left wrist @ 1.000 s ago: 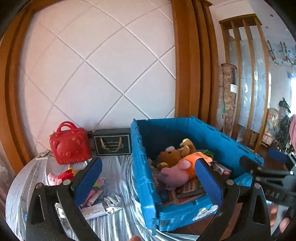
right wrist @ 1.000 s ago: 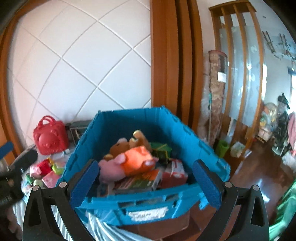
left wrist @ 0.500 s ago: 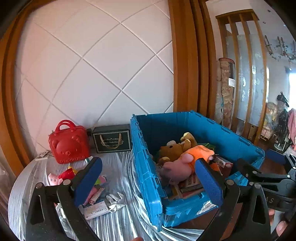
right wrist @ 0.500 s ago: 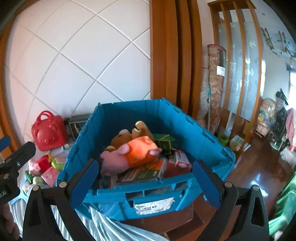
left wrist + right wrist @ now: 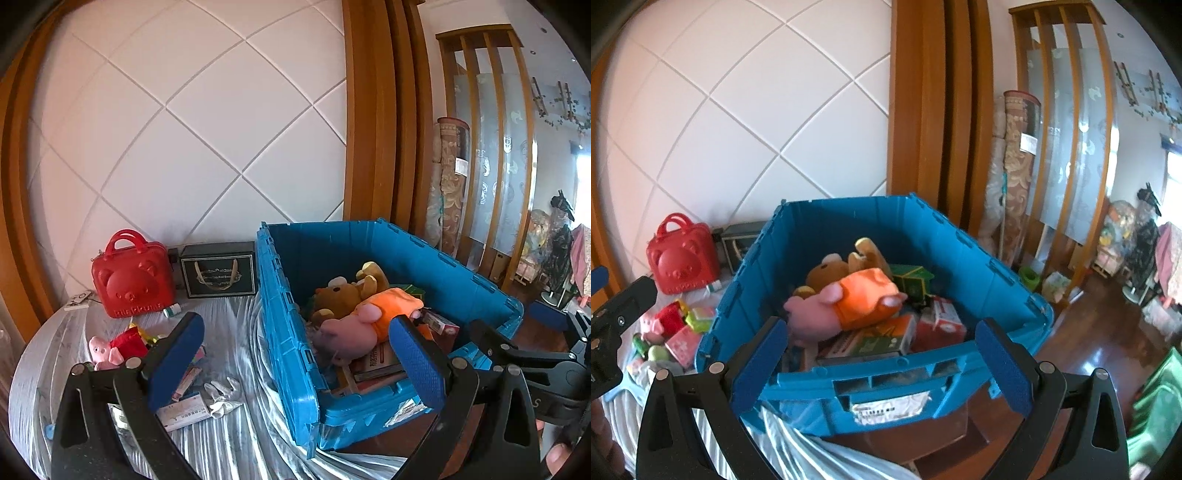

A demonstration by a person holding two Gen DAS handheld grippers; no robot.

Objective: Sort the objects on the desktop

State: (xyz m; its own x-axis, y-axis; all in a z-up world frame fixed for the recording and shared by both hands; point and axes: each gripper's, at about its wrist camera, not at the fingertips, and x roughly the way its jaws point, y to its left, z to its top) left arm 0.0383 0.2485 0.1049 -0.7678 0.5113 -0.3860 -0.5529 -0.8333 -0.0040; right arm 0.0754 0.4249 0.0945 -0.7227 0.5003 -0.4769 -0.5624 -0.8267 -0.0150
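Currently, the left gripper (image 5: pixel 295 362) is held released, its blue-padded jaws spread wide with nothing between them, above the near edge of the table (image 5: pixel 236 435), which is draped in shiny crinkled plastic. At 3 o'clock in the left wrist view, the right gripper (image 5: pixel 532 354) can be seen just beside the blue crate (image 5: pixel 288 332). In the right wrist view, the right gripper (image 5: pixel 882 362) is likewise seen released, jaws far apart and empty, in front of the crate's (image 5: pixel 886 384) near wall.

The crate is filled with sorted things: a pink plush pig in an orange top (image 5: pixel 846 302) is laid across the pile, a brown teddy bear (image 5: pixel 831 271) is tucked behind it toward 12 o'clock, a green carton (image 5: pixel 912 278) sits at 2 o'clock of the pig, a red-and-white box (image 5: pixel 942 321) at 4 o'clock, and flat boxes (image 5: pixel 882 338) are stacked beneath.

Still loose on the table, at 9 o'clock of the crate, a small pink pig toy in red (image 5: pixel 110 349) is lying among scattered packets (image 5: pixel 183 410) and a crumpled white wrapper (image 5: pixel 223 397). Against the white tiled wall (image 5: pixel 184 129), a red bear-faced case (image 5: pixel 133 282) is stood upright, with a dark box (image 5: pixel 219 275) just beside it at 3 o'clock, between case and crate.
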